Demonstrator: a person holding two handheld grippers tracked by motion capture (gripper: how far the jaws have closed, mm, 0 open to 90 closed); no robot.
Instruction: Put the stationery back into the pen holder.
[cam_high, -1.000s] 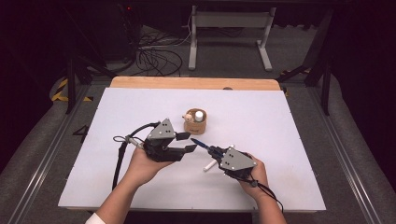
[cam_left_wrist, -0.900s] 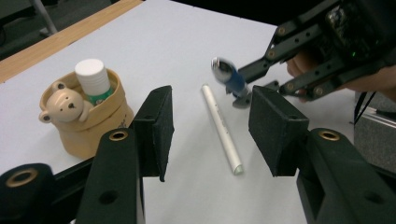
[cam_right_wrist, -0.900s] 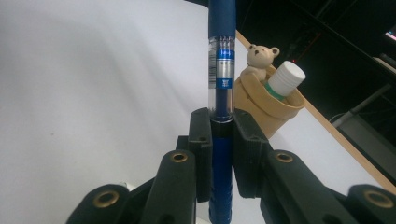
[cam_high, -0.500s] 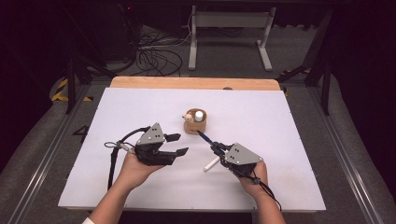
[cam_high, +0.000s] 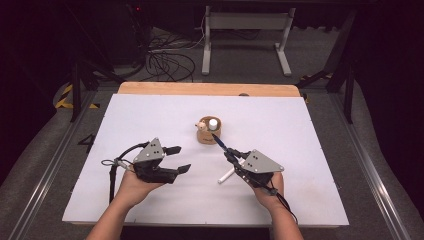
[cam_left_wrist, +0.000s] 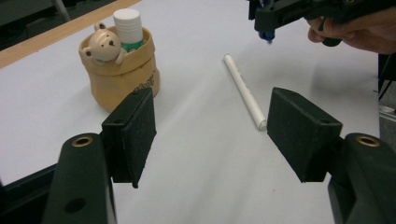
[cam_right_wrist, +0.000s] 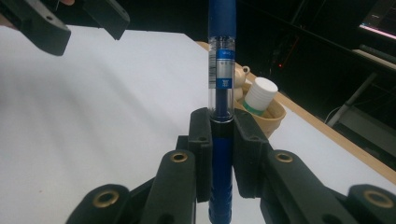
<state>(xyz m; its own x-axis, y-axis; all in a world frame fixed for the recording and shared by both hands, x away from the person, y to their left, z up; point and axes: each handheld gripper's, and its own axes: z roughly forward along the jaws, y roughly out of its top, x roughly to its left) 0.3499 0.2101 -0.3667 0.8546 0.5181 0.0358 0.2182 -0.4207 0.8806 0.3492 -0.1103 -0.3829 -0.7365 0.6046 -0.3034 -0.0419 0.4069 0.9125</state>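
Right tool (cam_high: 234, 154) is clamped on a blue pen (cam_right_wrist: 221, 70), its jaws pressed against the barrel from both sides; seen from above, the pen (cam_high: 220, 141) slants up and away from that tool, its far end close to the bear-shaped holder (cam_high: 209, 131) near the middle of the white counter (cam_high: 150, 115). Left tool (cam_high: 179, 159) hovers over the counter with its jaws spread and nothing between them; they have just been opening. A white cap (cam_left_wrist: 244, 91) lies flat on the counter between the two tools, just in front of the right one, touched by neither. In the left gripper view the holder (cam_left_wrist: 122, 70) stands upright with a white-capped tube (cam_left_wrist: 128, 29) sticking out of it beside the bear's head. Both tools are held by a person's hands, which come in from the near edge of the counter.
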